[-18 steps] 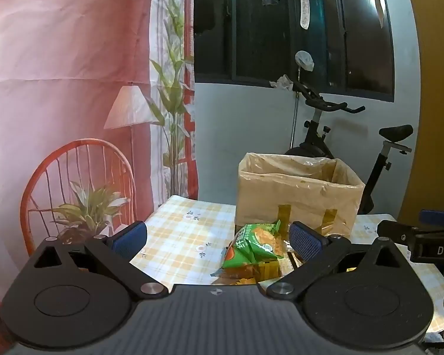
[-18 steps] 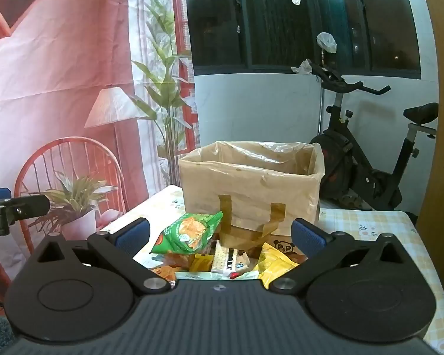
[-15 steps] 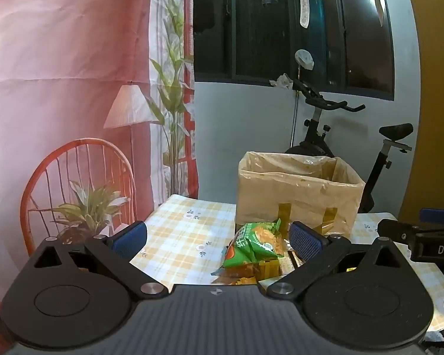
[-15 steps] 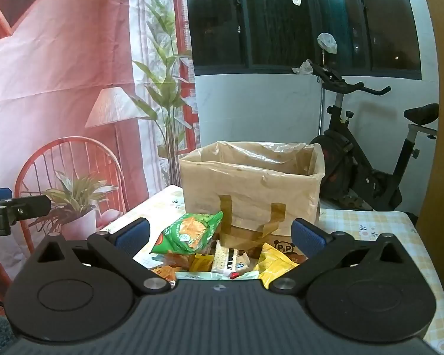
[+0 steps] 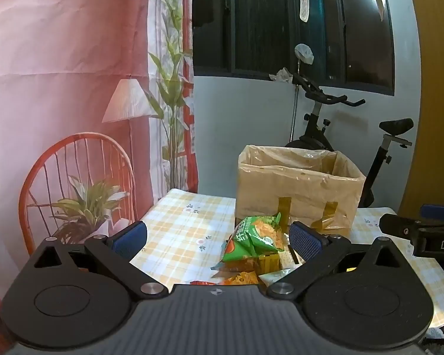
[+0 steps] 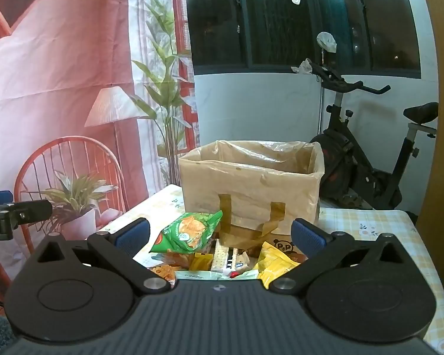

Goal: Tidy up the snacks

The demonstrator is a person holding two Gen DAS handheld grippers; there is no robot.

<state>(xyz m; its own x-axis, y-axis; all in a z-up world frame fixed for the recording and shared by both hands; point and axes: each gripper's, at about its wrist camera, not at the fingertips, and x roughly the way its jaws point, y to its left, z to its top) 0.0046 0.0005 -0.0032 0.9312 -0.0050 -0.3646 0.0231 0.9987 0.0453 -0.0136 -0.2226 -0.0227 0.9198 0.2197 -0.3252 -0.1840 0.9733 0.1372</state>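
Note:
A heap of snack packets lies on the checked tablecloth in front of a tan bag (image 5: 299,189) (image 6: 251,189) with an open top. A green packet (image 5: 256,235) (image 6: 189,232) sits on top of the heap; yellow packets (image 6: 276,261) and a white box (image 6: 222,256) lie beside it. My left gripper (image 5: 217,238) is open, hovering short of the heap with nothing between its blue pads. My right gripper (image 6: 220,235) is open too, above the near side of the heap, holding nothing. Each gripper shows at the edge of the other's view.
The table (image 5: 180,227) carries a yellow checked cloth with bare room to the left of the heap. An exercise bike (image 6: 370,153) stands behind the table by a dark window. A printed backdrop (image 5: 59,88) with a chair and plant hangs at the left.

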